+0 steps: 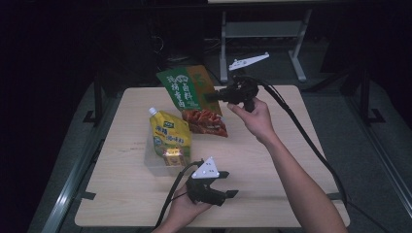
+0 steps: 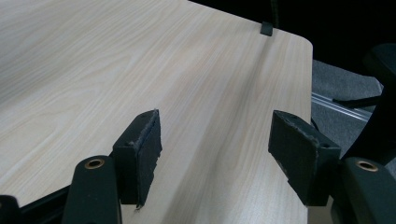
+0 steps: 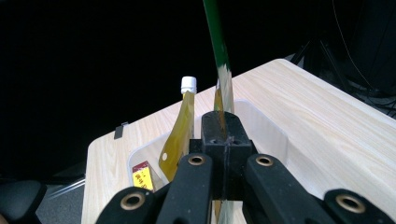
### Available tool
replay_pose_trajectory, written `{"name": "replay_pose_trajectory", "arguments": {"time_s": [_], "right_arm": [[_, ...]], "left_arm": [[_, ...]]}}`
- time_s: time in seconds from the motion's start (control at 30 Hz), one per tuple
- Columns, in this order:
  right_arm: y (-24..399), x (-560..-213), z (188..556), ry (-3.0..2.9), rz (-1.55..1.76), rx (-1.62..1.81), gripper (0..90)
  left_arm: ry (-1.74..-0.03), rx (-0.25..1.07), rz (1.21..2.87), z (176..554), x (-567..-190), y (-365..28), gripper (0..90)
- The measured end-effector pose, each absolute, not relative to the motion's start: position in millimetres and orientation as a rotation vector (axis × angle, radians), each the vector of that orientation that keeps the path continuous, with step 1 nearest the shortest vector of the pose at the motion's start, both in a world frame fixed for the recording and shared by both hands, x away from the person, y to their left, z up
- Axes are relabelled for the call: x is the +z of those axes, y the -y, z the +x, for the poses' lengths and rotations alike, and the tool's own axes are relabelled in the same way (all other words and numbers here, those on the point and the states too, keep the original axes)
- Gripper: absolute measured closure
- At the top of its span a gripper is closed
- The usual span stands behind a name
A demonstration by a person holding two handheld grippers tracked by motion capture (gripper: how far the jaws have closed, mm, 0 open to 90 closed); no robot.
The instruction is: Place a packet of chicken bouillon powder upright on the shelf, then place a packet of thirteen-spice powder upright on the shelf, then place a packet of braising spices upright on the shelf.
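Observation:
My right gripper (image 1: pixel 210 96) is shut on the edge of a green and orange packet (image 1: pixel 183 87), which hangs in the air over the table's far side. In the right gripper view the packet (image 3: pixel 222 79) rises edge-on from the shut jaws of that gripper (image 3: pixel 223 125). A yellow spouted pouch (image 1: pixel 169 137) with a white cap lies in a clear bin (image 1: pixel 151 162). Below the jaws are the pouch (image 3: pixel 180 133) and the bin (image 3: pixel 264 128). A red snack packet (image 1: pixel 206 121) lies on the table beside the bin. My left gripper (image 1: pixel 229 183) stands open near the front edge, and its jaws (image 2: pixel 215 144) hold nothing.
The pale wooden table (image 1: pixel 272 160) has bare room at its right and front. Its far corner (image 2: pixel 294 42) ends at dark floor. Cables trail from both grippers. A white metal frame (image 1: pixel 262 29) stands behind the table.

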State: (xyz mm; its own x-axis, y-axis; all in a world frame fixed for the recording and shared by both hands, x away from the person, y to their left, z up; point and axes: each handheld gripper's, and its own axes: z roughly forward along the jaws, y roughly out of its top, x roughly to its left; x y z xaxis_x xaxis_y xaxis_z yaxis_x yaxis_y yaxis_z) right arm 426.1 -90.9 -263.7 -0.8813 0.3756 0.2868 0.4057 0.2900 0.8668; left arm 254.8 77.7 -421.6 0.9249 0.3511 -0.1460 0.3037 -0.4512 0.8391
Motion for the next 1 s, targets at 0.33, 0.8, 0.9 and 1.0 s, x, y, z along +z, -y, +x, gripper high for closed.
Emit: {"name": "replay_pose_trajectory", "arguments": {"time_s": [0.33, 0.8, 0.9, 1.0], "right_arm": [[81.8, -256.4, 434.1, 2.516, -0.745, -1.702, 90.0], [65.5, -258.4, 444.2, 2.500, -0.732, -1.709, 90.0], [61.3, -257.8, 446.9, 2.501, -0.732, -1.716, 90.0], [59.1, -257.5, 449.0, 2.498, -0.731, -1.715, 90.0]], "left_arm": [[-0.470, 0.049, 2.070, 255.4, -422.1, -76.1, 32.5], [-0.444, 0.051, 2.087, 253.5, -422.5, -76.0, 31.9], [-0.447, 0.050, 2.081, 253.8, -421.9, -76.5, 31.6], [-0.446, 0.049, 2.085, 253.2, -422.1, -76.9, 31.6]]}}
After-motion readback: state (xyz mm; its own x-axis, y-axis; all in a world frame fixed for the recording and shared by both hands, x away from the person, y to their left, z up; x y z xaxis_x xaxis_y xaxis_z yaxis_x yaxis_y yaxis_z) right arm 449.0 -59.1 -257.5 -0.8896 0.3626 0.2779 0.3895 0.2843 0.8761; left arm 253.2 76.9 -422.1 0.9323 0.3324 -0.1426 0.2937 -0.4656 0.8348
